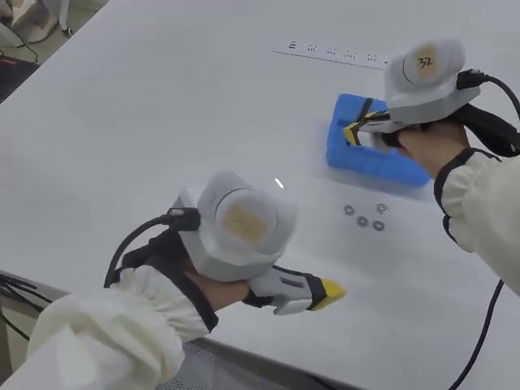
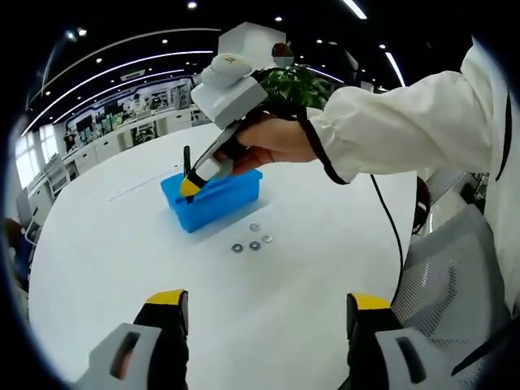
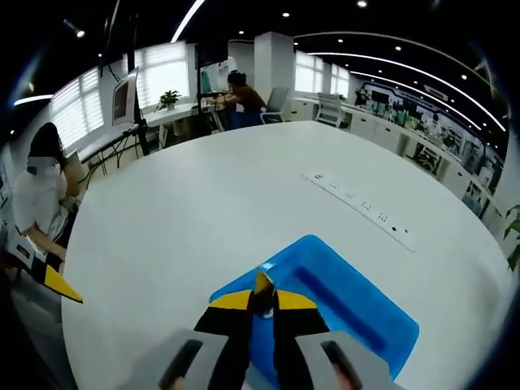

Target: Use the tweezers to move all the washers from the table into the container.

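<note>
Right gripper (image 1: 351, 134) sits over one end of the container (image 1: 370, 161). Its jaws are pinched together on a thin dark tool that I take for the tweezers (image 1: 363, 109). In the left gripper view the tool stands up above the container rim. I can't make out its tips, so I can't say whether they carry anything.

Left gripper (image 1: 323, 293) hangs well away from the container, on the far side of the washers from it. Its jaws are wide apart and hold nothing.

Four washers (image 1: 362, 220) lie flat on the surface (image 1: 162, 106) in a loose cluster just beside the container's long wall. As far as I can see, none of them touch. A power strip (image 1: 333, 53) lies beyond the container and is not in play.

My read: no washer looks moved yet, and the step in hand is getting the tweezers onto the first one.

How to do it well:
- Start with the washer nearest the container wall, for the shortest carry and no reaching across the others.
- Come in low and shallow. Flat washers on a smooth surface will likely skid if pushed from above.
- Put one tip through the hole and one outside the rim, then squeeze.
- Ease the gripper only enough to part the tips — too much and the tool may slip.
- Lift just clear of the container wall and release inside, below the rim, so the washer doesn't bounce out.
- The left gripper can brace the container if it slides.
</note>
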